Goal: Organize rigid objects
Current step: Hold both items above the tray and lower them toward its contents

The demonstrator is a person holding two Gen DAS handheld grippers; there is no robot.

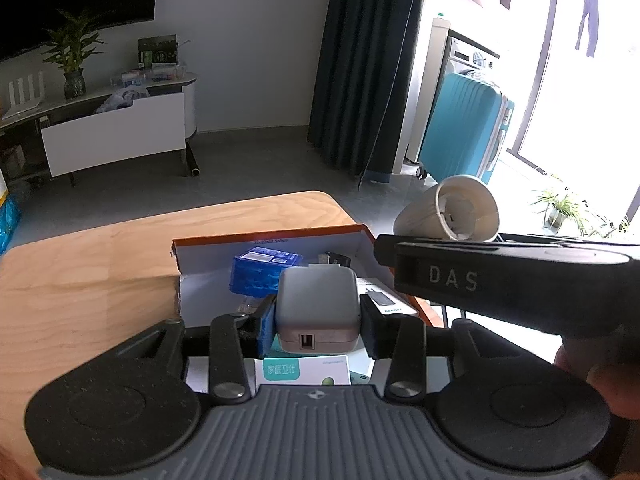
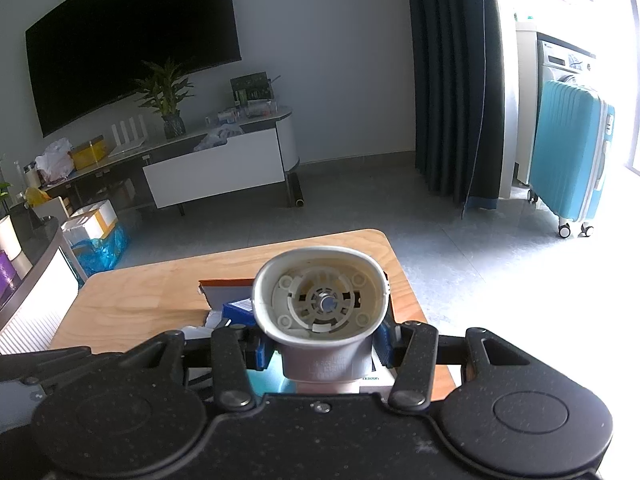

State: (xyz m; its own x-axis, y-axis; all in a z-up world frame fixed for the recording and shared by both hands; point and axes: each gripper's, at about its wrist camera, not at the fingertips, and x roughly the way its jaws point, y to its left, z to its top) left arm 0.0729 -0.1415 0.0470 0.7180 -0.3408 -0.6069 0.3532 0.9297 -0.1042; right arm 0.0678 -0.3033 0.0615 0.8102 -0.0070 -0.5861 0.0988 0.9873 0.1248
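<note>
The left tongs (image 1: 318, 320) are clamped on a grey charger (image 1: 318, 308), a pad flat against each of its side faces, with the USB socket facing the camera; it hangs just above the open cardboard box (image 1: 272, 240) that sits toward the far right corner of the wooden worktop (image 1: 80, 280). The charger looks like a small, dense, stiff block with smooth, slightly rounded sides, so it could slip if pinched near an edge; the flat middle of the two sides, where it is held, seems the safest place. The right tongs (image 2: 326, 350) grip a cream plastic cone-shaped part (image 2: 320, 296) by its narrow neck, its wide hollow mouth turned up toward the right wrist camera, ribs and screw posts showing inside. It is probably light and stiff, but the thin flared rim may crack if squeezed, so the sturdy neck is the better hold. This part hangs over the right side of the box. Inside the box lie a blue packet (image 1: 260, 276), a white carton with teal print (image 1: 304, 372) at the near end, another white carton (image 1: 390, 300) by the right wall, and a small dark item (image 1: 336, 258) at the far end, too small to name.
</note>
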